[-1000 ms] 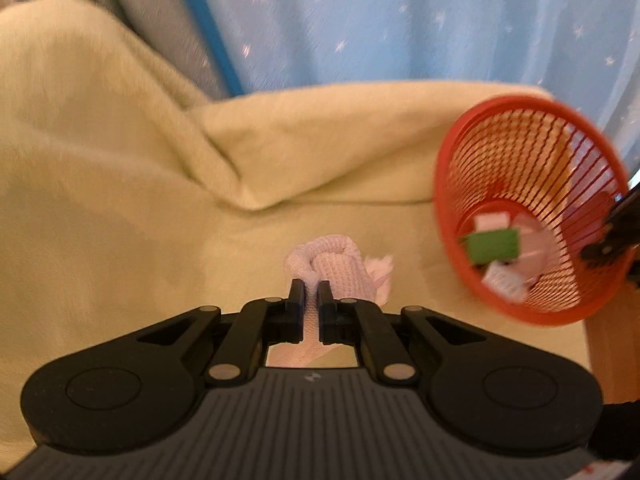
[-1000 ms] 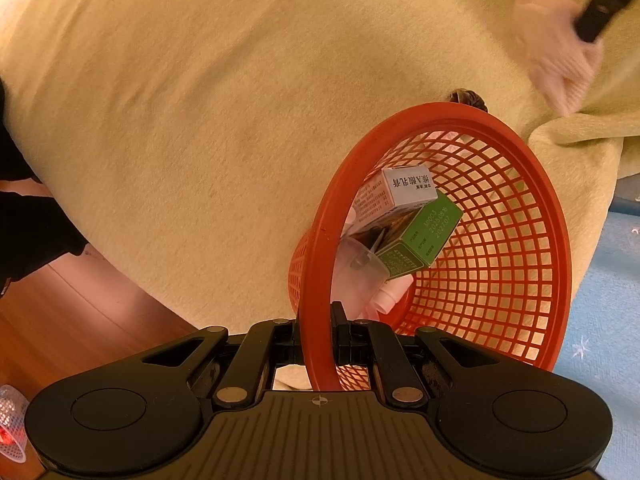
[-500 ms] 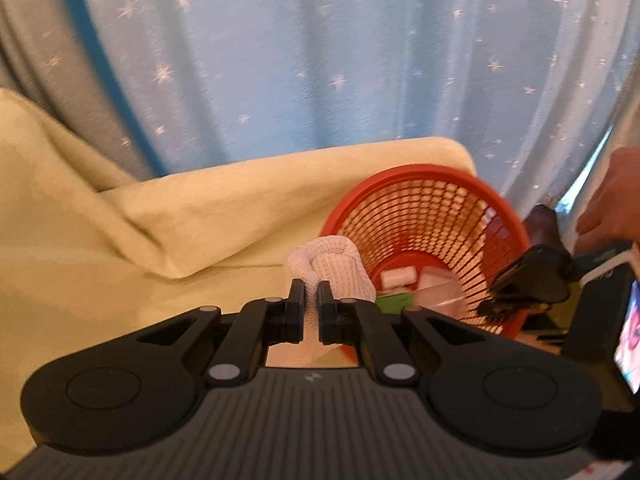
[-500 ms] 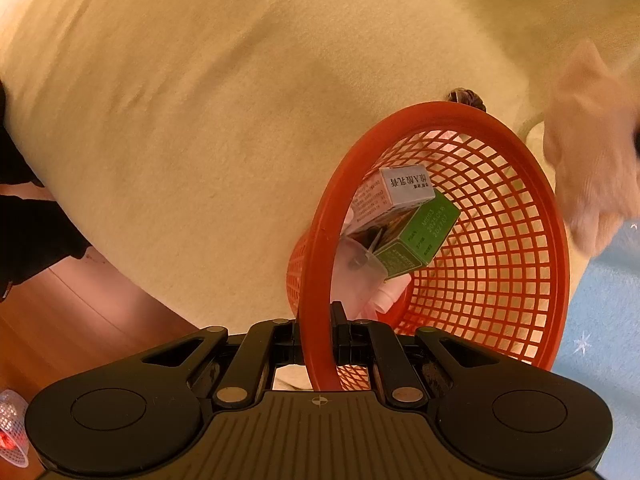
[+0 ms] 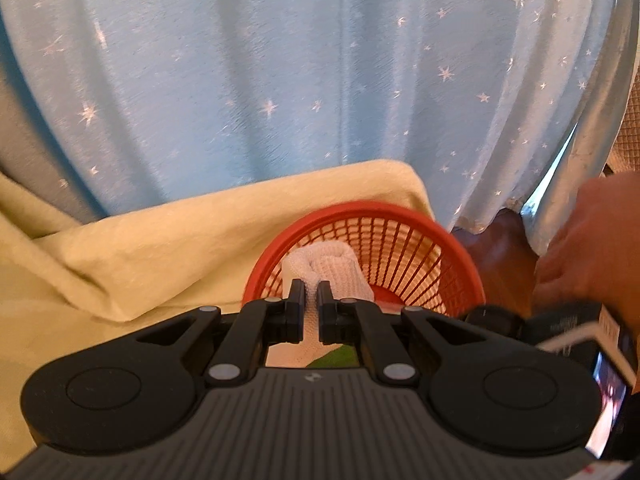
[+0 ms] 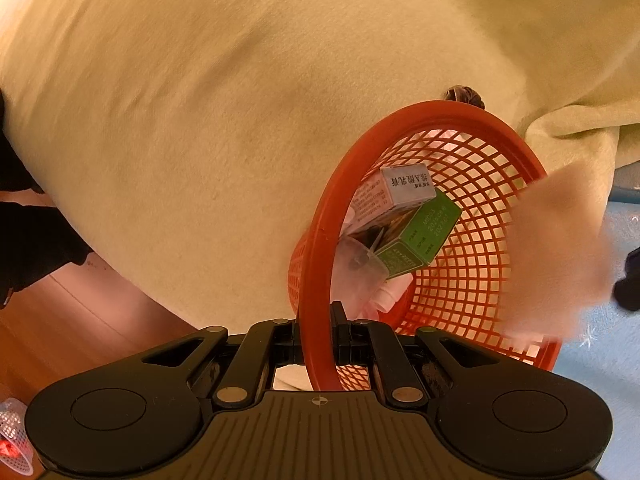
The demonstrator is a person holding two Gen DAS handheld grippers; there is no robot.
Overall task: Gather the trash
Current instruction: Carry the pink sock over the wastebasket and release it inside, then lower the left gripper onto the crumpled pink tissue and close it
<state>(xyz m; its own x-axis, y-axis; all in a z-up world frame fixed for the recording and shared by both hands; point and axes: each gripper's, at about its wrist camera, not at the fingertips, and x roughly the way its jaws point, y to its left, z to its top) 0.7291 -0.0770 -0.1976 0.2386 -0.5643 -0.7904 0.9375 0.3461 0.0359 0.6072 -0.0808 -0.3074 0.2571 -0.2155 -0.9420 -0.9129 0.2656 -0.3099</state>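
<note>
My left gripper (image 5: 311, 294) is shut on a crumpled white paper towel (image 5: 332, 270) and holds it over the mouth of the red mesh basket (image 5: 420, 240). In the right wrist view the same towel (image 6: 556, 256) shows as a blur above the basket's far rim. My right gripper (image 6: 318, 320) is shut on the near rim of the basket (image 6: 320, 248), which is tilted. Inside lie a white-and-pink carton (image 6: 394, 196), a green box (image 6: 420, 236) and a clear plastic piece (image 6: 356, 268).
A pale yellow blanket (image 6: 240, 100) covers the bed beside the basket. A blue star-print curtain (image 5: 320, 80) hangs behind. A person's hand (image 5: 592, 240) holds the right gripper at the right edge. Wooden floor (image 6: 80, 320) shows at lower left.
My left gripper has carried the towel off the blanket, to the right and up, until it hangs over the basket's mouth. The right gripper and the basket have stayed put.
</note>
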